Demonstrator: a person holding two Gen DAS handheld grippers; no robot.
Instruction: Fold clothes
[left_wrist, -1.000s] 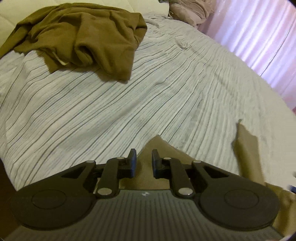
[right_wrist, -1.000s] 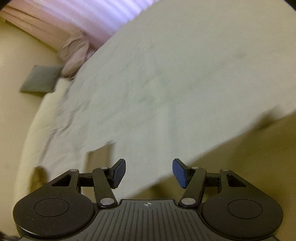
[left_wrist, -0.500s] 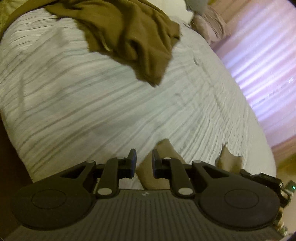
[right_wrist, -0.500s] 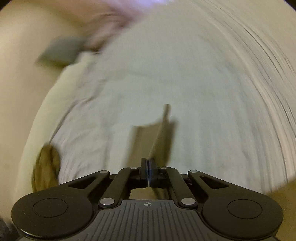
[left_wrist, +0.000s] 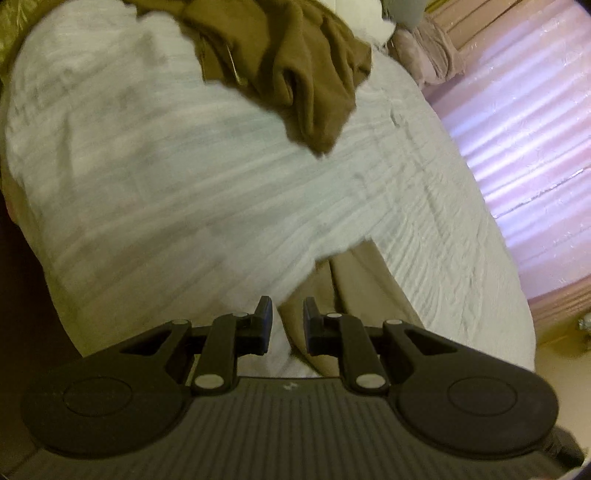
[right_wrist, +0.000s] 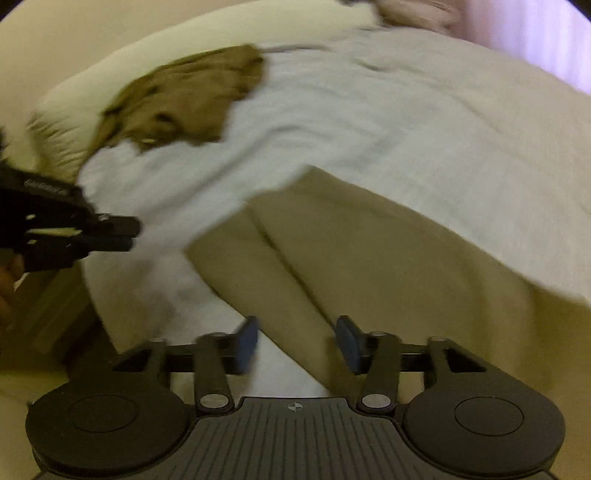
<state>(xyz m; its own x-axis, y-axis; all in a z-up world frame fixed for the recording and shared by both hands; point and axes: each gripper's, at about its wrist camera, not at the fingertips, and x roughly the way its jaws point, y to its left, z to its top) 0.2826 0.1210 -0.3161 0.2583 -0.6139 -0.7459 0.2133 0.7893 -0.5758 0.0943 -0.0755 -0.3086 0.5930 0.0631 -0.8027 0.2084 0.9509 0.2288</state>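
A tan garment (right_wrist: 369, 258) lies spread on the near part of the bed, with a crease running down it. My right gripper (right_wrist: 297, 343) hovers open over its near edge, nothing between the fingers. My left gripper (left_wrist: 288, 321) has a narrow gap between its fingers; the tan garment (left_wrist: 362, 288) shows below and beyond them. From the right wrist view the left gripper (right_wrist: 127, 232) is off to the left over bare bedspread, holding nothing. A brown garment (left_wrist: 288, 74) lies crumpled at the far end of the bed, also visible as the brown garment (right_wrist: 184, 96).
A white striped bedspread (left_wrist: 184, 184) covers the bed. Pink curtains (left_wrist: 535, 129) hang to the right, with a pinkish pillow (left_wrist: 432, 51) in the far corner. A cream pillow (right_wrist: 74, 92) lies behind the brown garment. The bed's edge drops off at the left.
My right gripper was shut on the tan garment half a second ago and is now open, with the garment lying flat. The left gripper keeps its narrow gap while its view swings.
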